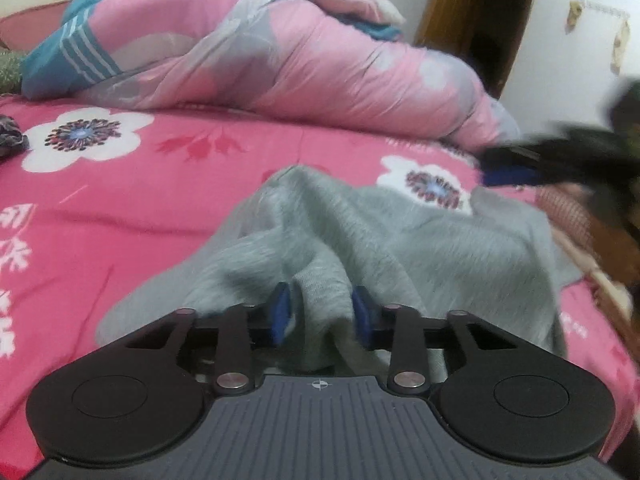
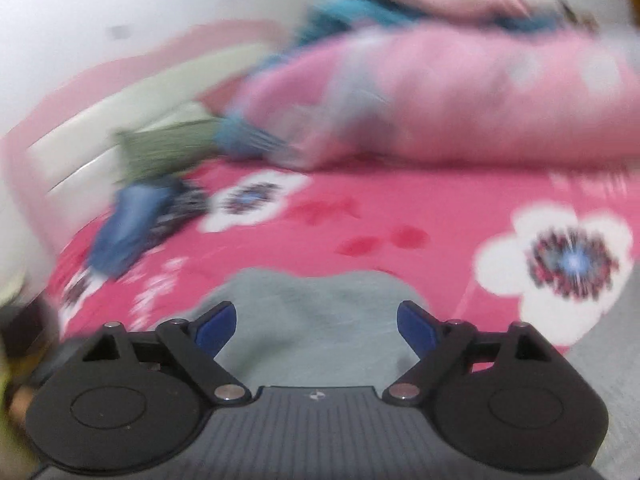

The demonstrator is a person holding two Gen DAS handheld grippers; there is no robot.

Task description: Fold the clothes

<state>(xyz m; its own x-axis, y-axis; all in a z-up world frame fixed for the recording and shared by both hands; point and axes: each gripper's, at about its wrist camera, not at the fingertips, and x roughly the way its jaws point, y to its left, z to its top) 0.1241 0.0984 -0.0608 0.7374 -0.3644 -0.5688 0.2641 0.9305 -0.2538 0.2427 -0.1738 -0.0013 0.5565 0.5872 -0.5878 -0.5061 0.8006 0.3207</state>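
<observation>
Soft grey knit garment bunched between left gripper narrow fingers, right gripper fingers wide, seemingly empty

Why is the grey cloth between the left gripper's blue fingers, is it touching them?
Touching. In the left wrist view a ridge of the grey garment is bunched between the left gripper, and the fabric presses against both blue fingers.

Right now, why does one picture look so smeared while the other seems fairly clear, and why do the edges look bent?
Right wrist view: heavy motion blur smears the pink flowered bedsheet and the rolled pink quilt. Left wrist view: mostly sharp, the crumpled grey knitted garment reads clearly; only the other gripper at the right edge is streaked. Both views: a fisheye lens bows straight lines and darkens the corners.
</observation>
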